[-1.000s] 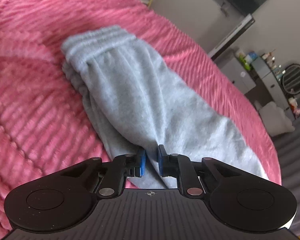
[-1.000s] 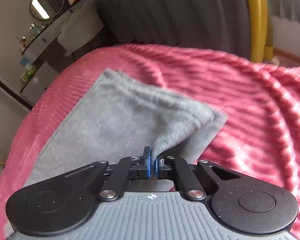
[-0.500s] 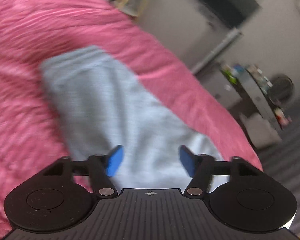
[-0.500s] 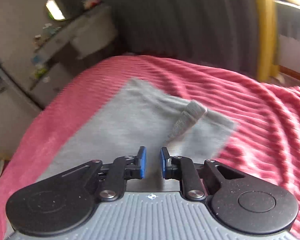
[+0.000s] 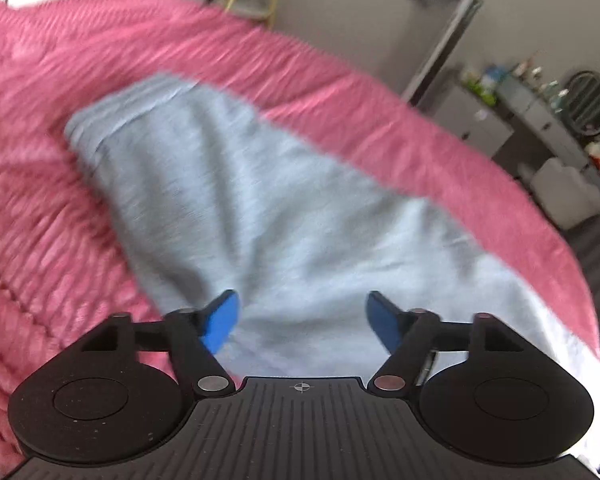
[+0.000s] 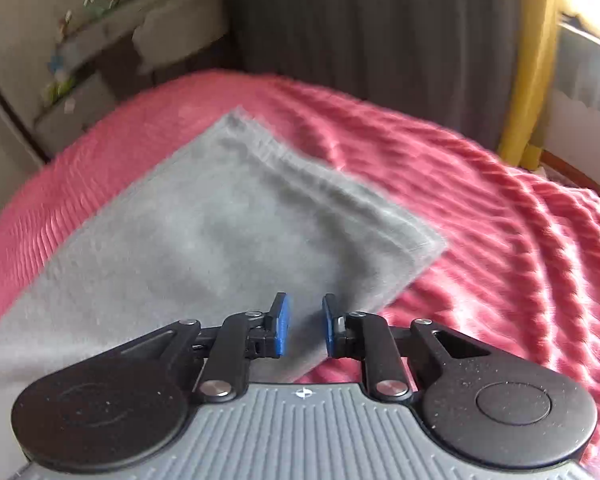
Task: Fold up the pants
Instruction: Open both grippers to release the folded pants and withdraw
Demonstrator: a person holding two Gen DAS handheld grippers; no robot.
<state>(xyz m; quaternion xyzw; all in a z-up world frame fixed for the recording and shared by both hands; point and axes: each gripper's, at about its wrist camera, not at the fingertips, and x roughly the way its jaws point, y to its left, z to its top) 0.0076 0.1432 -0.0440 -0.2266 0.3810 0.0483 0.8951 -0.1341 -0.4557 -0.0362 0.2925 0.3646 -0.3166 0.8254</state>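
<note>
The grey pants [image 5: 260,208] lie flat on a pink ribbed bedspread [image 5: 40,240], folded lengthwise, with the waistband at the far left in the left wrist view. My left gripper [image 5: 302,316] is wide open and empty above the middle of the pants. In the right wrist view the pants [image 6: 204,232] end in a ribbed hem corner at the right. My right gripper [image 6: 304,330] is partly open and empty, just above the near edge of the fabric.
The bedspread [image 6: 500,240] drops off at the far edge. Beyond it stand a dresser with small items [image 5: 540,120], a round mirror [image 5: 590,104], a dark curtain [image 6: 360,32] and a yellow post [image 6: 532,60].
Both grippers have let go of the pants and opened. The lifted corner by the right gripper has dropped flat. Both grippers have pulled back and up from the fabric.
</note>
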